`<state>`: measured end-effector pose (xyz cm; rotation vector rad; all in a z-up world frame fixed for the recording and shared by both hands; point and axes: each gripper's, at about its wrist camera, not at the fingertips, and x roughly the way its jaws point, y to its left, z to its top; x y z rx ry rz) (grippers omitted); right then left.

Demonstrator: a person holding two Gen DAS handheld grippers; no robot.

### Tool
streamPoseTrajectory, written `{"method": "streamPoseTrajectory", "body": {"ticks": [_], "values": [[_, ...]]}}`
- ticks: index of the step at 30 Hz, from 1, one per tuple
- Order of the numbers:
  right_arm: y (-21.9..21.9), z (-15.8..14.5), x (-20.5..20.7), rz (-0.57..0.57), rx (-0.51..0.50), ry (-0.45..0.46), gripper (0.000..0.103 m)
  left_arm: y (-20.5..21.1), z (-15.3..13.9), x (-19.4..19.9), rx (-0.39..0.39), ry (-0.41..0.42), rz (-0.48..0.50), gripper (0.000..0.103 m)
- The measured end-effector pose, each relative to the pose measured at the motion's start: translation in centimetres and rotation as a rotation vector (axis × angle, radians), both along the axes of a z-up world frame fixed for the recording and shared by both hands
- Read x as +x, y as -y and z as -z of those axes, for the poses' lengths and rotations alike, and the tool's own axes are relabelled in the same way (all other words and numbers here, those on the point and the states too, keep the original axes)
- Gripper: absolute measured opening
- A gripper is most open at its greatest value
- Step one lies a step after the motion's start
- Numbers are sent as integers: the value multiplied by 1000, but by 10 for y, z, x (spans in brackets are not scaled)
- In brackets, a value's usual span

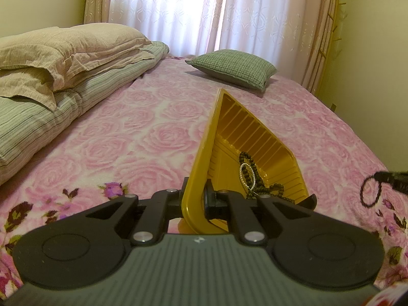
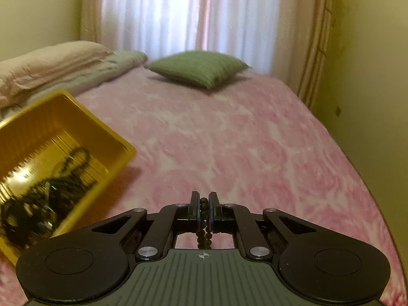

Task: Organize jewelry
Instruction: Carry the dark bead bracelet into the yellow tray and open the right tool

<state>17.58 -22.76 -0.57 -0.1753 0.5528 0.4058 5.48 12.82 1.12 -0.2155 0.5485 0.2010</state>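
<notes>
Dark bead bracelet (image 2: 204, 219) hangs pinched in the right gripper (image 2: 203, 204); only the left view shows the left gripper (image 1: 195, 199) clamping the tilted yellow tray's (image 1: 201, 153) rim, pearl bracelet (image 1: 246, 176) inside.

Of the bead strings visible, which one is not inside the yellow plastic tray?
The dark bead bracelet pinched in the right gripper, hanging clear of the yellow plastic tray.

tray (image 1: 201, 153): yellow, ribbed
beads (image 2: 204, 225) between the fingers: dark brown
bracelet (image 1: 246, 176) in the tray: white
blanket (image 1: 127, 140): pink roses
cushion (image 1: 233, 67): green check
</notes>
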Motion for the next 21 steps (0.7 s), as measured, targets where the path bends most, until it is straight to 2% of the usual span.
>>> {"method": "streamPoseTrajectory", "body": {"ticks": [10, 21], "values": [[-48, -46, -16, -150, 82, 55, 6, 0, 0, 0, 0, 0, 0, 7], [-107, -57, -25, -287, 130, 48, 6, 0, 0, 0, -2, 1, 0, 7]]}}
